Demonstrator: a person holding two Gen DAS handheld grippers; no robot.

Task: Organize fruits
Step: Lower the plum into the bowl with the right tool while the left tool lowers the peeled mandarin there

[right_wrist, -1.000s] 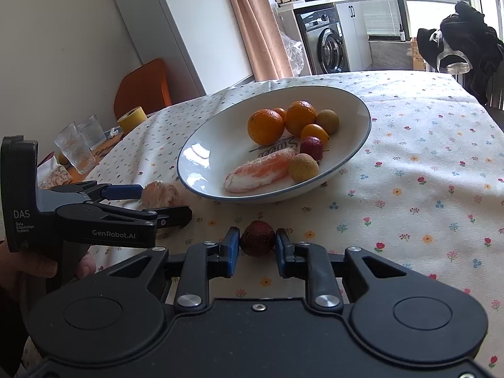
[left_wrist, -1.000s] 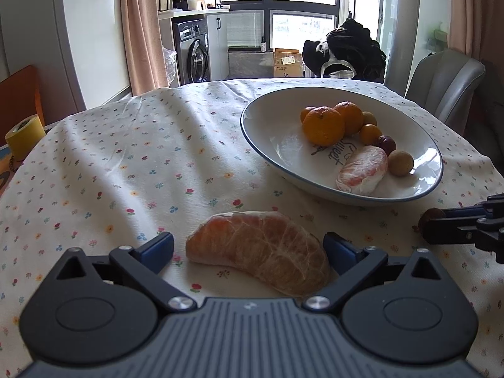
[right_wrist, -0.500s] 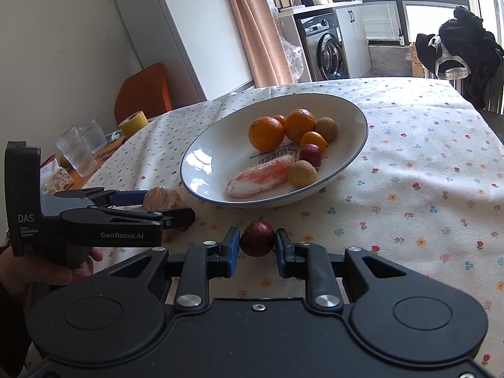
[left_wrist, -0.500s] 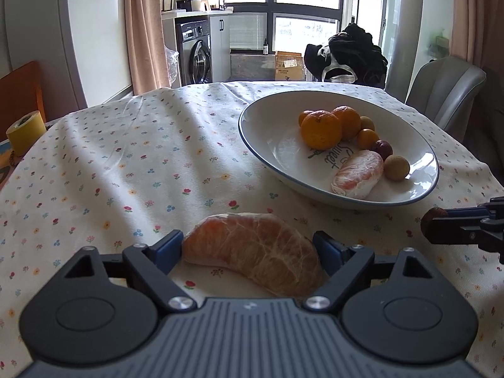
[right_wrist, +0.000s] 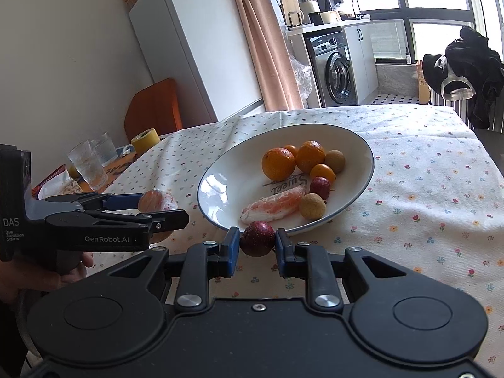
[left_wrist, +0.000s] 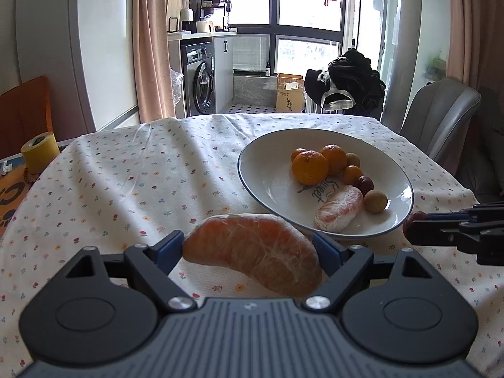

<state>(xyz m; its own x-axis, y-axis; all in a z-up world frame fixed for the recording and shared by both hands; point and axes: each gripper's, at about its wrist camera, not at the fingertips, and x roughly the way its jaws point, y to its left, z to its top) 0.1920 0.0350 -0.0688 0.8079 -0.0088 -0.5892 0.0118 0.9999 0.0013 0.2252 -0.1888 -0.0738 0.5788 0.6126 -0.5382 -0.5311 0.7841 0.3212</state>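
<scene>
A large peeled pomelo segment [left_wrist: 252, 252] is clamped between the blue pads of my left gripper [left_wrist: 253, 247], lifted above the flowered tablecloth. My right gripper [right_wrist: 255, 242] is shut on a small dark red fruit [right_wrist: 257, 238], held just in front of the near rim of the white bowl [right_wrist: 220, 182]. The bowl [left_wrist: 264, 173] holds two oranges [left_wrist: 310, 167], small round fruits and another pomelo segment [left_wrist: 340, 208]. In the right wrist view the left gripper [right_wrist: 157, 204] with its pomelo segment [right_wrist: 156, 200] hangs left of the bowl. The right gripper [left_wrist: 415, 228] shows at the right edge of the left wrist view.
A yellow tape roll [left_wrist: 39, 152] and two glasses [right_wrist: 89, 163] stand at the table's left end. A grey chair [left_wrist: 441, 116] sits at the far right, with dark clothes [left_wrist: 346, 82] piled beyond the table. A hand [right_wrist: 67, 271] grips the left tool.
Both grippers have risen off the cloth with their fruit and moved toward the bowl. The left gripper shut on the pomelo segment, which lay on the table a second ago.
</scene>
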